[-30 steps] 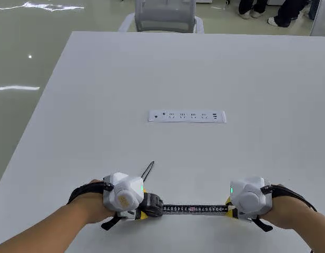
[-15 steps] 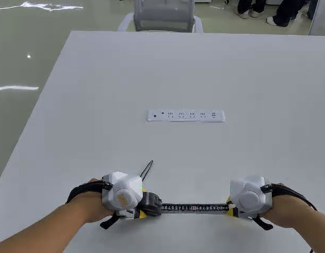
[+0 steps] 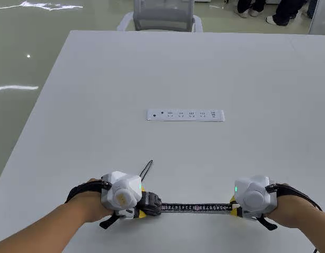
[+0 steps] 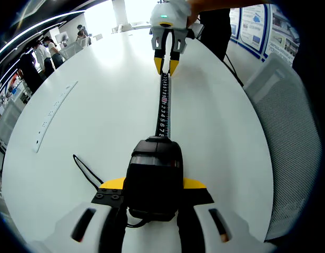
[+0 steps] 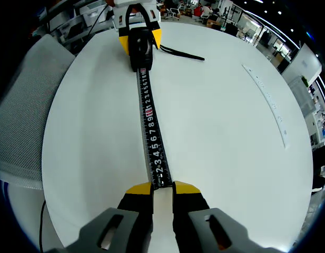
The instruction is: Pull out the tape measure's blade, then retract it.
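Left tongs (image 4: 154, 185): clamped across the black body of the tape measure (image 4: 154, 166), one jaw on each flank. The body sits at the near edge of the bench (image 3: 151, 68).

Right tongs (image 5: 157, 188): almost closed, pinching the free end of the blade (image 5: 150, 116).

The blade runs straight between the two, numbers up. Cannot tell whether it rests on the bench or hangs just above it.

Change over the last second: the right tongs have shifted a little further to the person's right. The left tongs and body are about where they were, so the exposed blade is slightly longer.

Reading: pull-out under way or near its end; retraction not begun.

A thin strap (image 3: 147, 169) trails from the body. A power strip (image 3: 186, 115) lies well apart, mid-bench.
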Demonstrator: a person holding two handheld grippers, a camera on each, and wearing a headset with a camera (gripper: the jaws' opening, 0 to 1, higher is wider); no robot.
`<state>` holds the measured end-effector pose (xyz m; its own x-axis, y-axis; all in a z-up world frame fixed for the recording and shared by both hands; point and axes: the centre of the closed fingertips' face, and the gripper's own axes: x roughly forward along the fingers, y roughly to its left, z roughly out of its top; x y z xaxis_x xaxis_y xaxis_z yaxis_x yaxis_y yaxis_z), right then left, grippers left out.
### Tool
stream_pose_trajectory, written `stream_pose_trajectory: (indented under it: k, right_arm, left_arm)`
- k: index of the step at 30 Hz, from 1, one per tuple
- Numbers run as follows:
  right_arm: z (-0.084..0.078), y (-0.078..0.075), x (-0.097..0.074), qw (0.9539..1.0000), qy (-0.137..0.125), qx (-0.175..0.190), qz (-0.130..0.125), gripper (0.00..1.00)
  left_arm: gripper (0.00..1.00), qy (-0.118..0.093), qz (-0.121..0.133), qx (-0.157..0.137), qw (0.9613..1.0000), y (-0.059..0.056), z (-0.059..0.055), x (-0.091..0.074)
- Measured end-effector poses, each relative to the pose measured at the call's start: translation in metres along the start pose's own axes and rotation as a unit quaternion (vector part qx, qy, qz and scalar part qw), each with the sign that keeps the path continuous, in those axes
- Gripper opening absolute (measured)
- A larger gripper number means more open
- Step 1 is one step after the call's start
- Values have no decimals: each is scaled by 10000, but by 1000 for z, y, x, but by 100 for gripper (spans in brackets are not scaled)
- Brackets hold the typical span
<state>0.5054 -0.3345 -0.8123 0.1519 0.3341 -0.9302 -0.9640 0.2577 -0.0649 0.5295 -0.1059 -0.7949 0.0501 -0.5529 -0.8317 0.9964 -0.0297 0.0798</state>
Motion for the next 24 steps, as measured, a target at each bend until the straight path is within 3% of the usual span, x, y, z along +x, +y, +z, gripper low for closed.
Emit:
stream_pose_trajectory:
  k: [24]
  right_arm:
    - [-6, -1, -2, 10000, -8, 22, 4, 11]
  left_arm:
    - [32, 2, -9, -8, 10000, -1, -1, 0]
